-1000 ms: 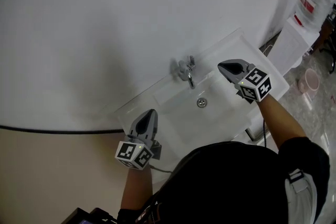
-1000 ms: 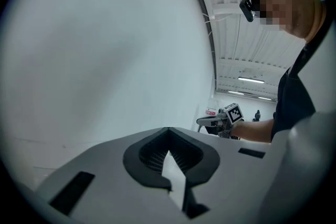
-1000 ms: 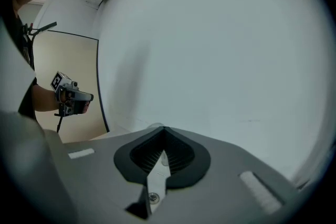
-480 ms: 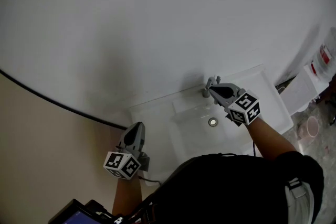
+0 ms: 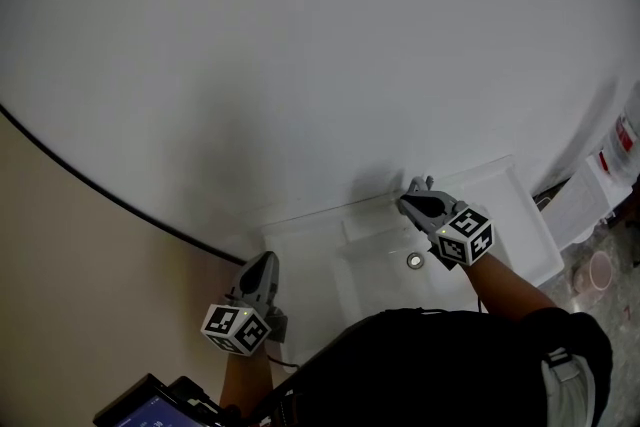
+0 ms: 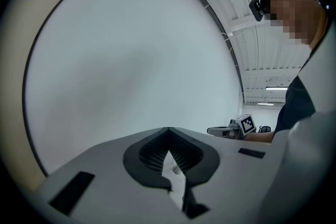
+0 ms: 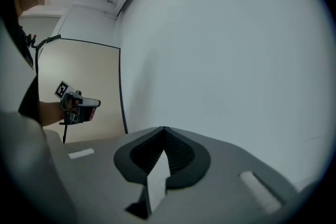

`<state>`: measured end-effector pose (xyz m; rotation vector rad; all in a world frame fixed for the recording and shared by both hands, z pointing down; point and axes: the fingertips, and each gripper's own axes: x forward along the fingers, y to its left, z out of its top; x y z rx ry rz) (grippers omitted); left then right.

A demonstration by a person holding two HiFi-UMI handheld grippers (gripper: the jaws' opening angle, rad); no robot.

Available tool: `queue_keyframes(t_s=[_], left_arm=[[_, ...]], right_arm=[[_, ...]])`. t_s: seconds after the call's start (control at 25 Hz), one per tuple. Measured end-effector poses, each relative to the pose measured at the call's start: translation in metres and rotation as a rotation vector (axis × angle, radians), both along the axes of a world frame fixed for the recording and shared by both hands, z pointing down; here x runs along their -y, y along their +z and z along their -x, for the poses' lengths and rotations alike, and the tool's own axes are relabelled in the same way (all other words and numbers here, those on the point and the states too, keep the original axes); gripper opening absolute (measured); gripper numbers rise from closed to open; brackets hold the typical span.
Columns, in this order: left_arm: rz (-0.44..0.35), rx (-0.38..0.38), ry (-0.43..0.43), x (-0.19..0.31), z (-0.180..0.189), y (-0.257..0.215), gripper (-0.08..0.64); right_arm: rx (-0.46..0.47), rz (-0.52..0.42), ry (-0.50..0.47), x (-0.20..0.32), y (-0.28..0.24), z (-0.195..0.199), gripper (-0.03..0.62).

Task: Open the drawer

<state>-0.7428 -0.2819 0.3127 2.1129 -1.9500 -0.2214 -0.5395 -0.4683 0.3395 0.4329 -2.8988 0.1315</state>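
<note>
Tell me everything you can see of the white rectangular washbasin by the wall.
The white rectangular washbasin looks glossy, with a flat rim round a shallow bowl. A round metal drain sits in the bowl's floor; a metal tap stands at its back edge, against the white wall. The shut right gripper hangs over the bowl beside the tap; contact cannot be told. The person's dark torso hides its front edge.

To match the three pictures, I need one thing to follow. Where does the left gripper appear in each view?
Head view: the left gripper is at the lower left, near the beige wall.
Left gripper view: its own shut jaws fill the bottom centre.
Right gripper view: small, at the middle left.
Shared landmark: the black line between white and beige wall.
</note>
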Motion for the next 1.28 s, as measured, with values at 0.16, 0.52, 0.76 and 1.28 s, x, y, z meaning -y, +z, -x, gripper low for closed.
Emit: queue_keyframes(t_s=[0.16, 0.52, 0.76, 1.28], left_arm=[[-0.004, -0.005, 0.015, 0.009, -0.001, -0.001, -0.009], [0.001, -0.009, 0.045, 0.022, -0.011, -0.001, -0.009], [0.0, -0.012, 0.048, 0.022, -0.012, 0.002, -0.009], [0.004, -0.012, 0.056, 0.017, -0.014, 0.005, -0.009]], right_arm=[[-0.001, 0.005, 0.011, 0.002, 0.003, -0.004, -0.002], [-0.001, -0.026, 0.028, 0.007, 0.002, -0.013, -0.002], [-0.015, -0.036, 0.022, 0.005, 0.005, -0.011, -0.002], [-0.021, -0.05, 0.022, 0.002, 0.005, -0.012, -0.002]])
